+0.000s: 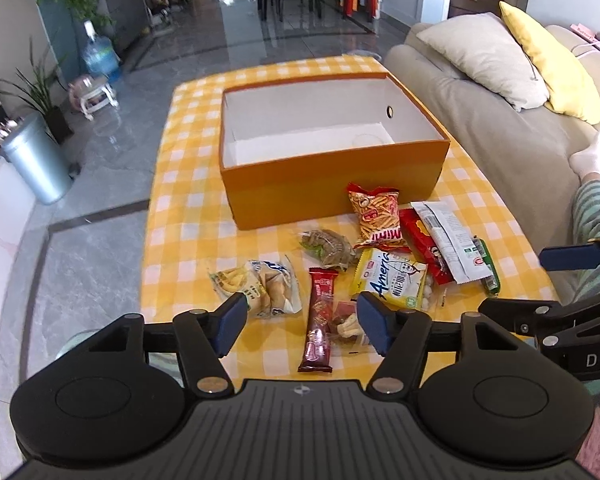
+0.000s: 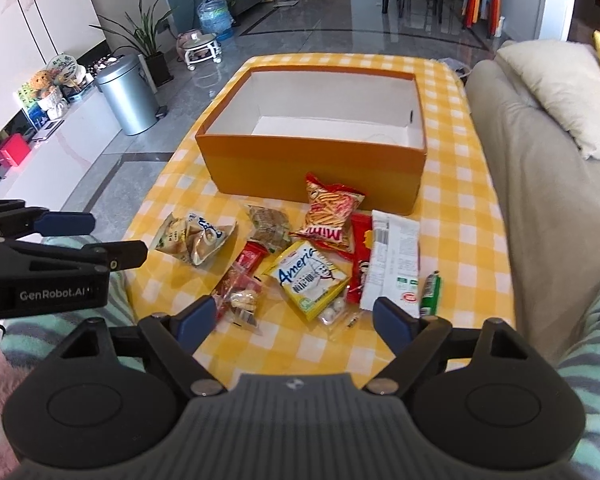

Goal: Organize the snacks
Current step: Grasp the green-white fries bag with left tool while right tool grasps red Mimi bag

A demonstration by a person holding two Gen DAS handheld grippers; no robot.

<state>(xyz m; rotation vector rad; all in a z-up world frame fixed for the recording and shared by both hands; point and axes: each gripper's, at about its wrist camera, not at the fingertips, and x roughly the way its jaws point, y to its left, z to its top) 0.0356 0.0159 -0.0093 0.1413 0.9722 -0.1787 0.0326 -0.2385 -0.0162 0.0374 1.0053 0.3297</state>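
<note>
An open orange box (image 1: 332, 184) (image 2: 312, 164) with a white inside stands empty on the yellow checked table (image 1: 188, 208) (image 2: 460, 216). In front of it lie several snack packs: a red Mimi stick bag (image 1: 376, 216) (image 2: 332, 210), a yellow bag (image 1: 392, 278) (image 2: 312, 278), a white pack (image 1: 446, 240) (image 2: 392, 260), a bread pack (image 1: 260, 284) (image 2: 196, 238), a dark red bar (image 1: 319, 320). My left gripper (image 1: 300, 320) is open above the bar. My right gripper (image 2: 296, 318) is open near the table's front edge, empty.
A beige sofa (image 1: 480, 112) (image 2: 540, 160) with cushions runs along the table's right side. A metal bin (image 1: 40, 160) (image 2: 130, 94) and plants stand on the floor to the left. A person's leg in striped trousers (image 1: 592, 216) is at the right.
</note>
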